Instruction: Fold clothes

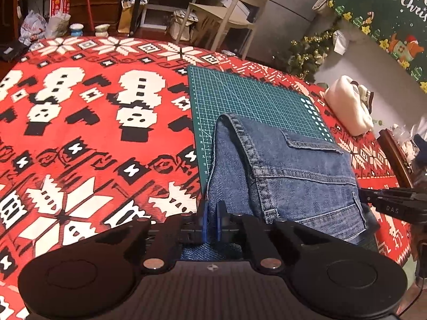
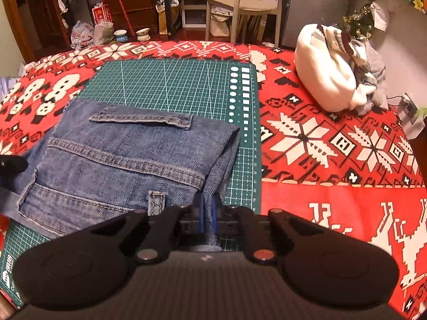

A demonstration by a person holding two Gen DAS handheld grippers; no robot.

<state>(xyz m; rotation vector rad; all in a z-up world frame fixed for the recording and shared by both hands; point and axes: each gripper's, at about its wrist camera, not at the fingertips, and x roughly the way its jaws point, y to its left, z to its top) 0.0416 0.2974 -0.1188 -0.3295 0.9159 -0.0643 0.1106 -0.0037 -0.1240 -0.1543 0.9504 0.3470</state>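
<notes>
A pair of blue jeans (image 1: 283, 170) lies folded on the green cutting mat (image 1: 248, 96), waistband and back pocket up. My left gripper (image 1: 212, 210) is shut on the left edge of the jeans near me. The right gripper also shows at the right edge of this view (image 1: 387, 200). In the right wrist view the jeans (image 2: 120, 160) lie on the mat (image 2: 173, 82), and my right gripper (image 2: 207, 208) is shut on their right folded edge. The left gripper's tip (image 2: 10, 164) shows at the far left.
A red Christmas-pattern cloth (image 1: 93, 133) covers the table. A pile of white and grey clothes (image 2: 336, 74) sits at the back right of the table. A chair (image 2: 248, 2) and shelves stand beyond the far edge.
</notes>
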